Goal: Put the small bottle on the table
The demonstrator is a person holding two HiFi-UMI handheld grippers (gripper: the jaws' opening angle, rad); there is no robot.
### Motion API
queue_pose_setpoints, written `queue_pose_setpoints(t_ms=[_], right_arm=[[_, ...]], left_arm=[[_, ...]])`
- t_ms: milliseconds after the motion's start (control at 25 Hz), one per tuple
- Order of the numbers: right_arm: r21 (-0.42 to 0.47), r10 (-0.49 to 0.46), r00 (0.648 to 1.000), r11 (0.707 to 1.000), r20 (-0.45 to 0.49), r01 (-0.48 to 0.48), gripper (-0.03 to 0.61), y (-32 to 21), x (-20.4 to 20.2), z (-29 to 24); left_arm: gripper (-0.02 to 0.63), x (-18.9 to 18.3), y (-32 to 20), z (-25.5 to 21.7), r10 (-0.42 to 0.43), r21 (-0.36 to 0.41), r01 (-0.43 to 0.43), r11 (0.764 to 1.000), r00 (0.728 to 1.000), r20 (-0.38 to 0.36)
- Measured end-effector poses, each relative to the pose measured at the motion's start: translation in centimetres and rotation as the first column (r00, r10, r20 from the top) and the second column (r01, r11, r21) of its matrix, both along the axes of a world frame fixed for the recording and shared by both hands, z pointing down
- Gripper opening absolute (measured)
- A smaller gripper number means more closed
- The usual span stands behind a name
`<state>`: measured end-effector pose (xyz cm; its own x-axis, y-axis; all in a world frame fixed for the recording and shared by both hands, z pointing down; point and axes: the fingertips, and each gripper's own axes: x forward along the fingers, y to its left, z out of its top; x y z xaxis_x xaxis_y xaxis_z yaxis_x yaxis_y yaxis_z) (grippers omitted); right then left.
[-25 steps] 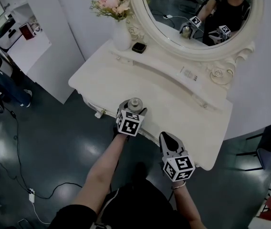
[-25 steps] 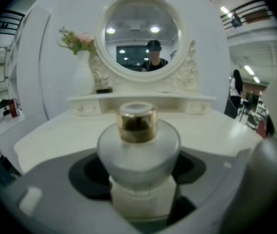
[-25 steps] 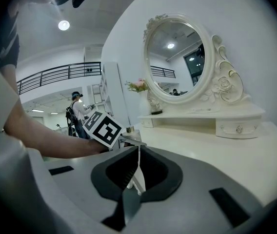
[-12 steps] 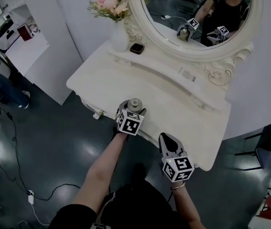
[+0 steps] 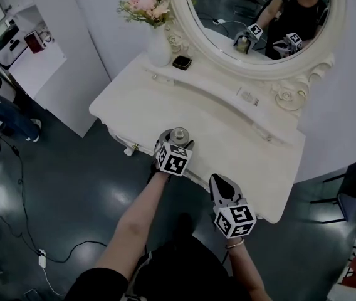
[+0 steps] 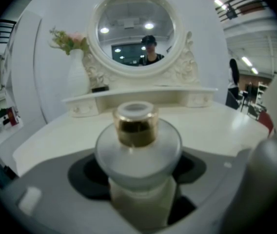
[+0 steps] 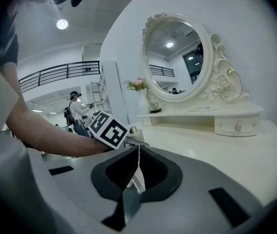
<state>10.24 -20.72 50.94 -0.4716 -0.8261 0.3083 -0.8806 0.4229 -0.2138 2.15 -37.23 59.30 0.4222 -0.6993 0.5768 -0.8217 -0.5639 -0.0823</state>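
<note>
The left gripper [image 5: 177,143] pinches a small frosted-glass, gold-collared bottle [image 6: 137,145] at the cream dressing table's [image 5: 228,144] front edge. I'd set it down upright, further in. The right gripper [image 5: 221,185] is pressed together, empty.

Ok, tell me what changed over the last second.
The left tool, shut on the small frosted-glass bottle with a gold collar, edged slightly rightward along the front of the white dressing table. The bottle is still held, not set down; the right tool stays shut and empty.

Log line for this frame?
left gripper: shut on small bottle | small bottle: upright, at table front edge | right gripper: shut, empty | release: not yet
</note>
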Motion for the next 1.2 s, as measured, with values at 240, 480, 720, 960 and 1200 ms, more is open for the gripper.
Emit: queue_pose_setpoints(t_ms=[240,480,720,960,1200], right_arm=[[0.001,0.003,1.0,1.0,0.0,-0.003,0.005,0.5,0.1,-0.1],[0.007,0.006,1.0,1.0,0.0,-0.006,0.006,0.9,0.2,-0.3],[0.017,-0.003,1.0,1.0,0.007,0.003,0.006,1.6,-0.4,-0.8],[0.045,-0.025,1.0,0.999,0.004,0.024,0.006,1.4,-1.6,-1.8],[0.065,-0.033,0.999,0.997,-0.003,0.033,0.006,1.4,-2.1,-2.6]], left_arm=[[0.351,-0.3,0.4,-0.1,-0.023,0.003,0.023,1.0,1.0,0.001],[0.345,-1.3,2.1,-0.5,-0.048,-0.01,0.047,0.999,0.998,-0.04],[0.3,-2.7,5.0,-1.6,-0.067,-0.028,0.065,0.998,0.992,-0.103],[0.217,-5.0,7.3,-3.8,-0.103,-0.002,0.104,0.995,0.983,-0.151],[0.158,-6.9,10.0,-6.0,-0.127,0.02,0.134,0.991,0.972,-0.195]])
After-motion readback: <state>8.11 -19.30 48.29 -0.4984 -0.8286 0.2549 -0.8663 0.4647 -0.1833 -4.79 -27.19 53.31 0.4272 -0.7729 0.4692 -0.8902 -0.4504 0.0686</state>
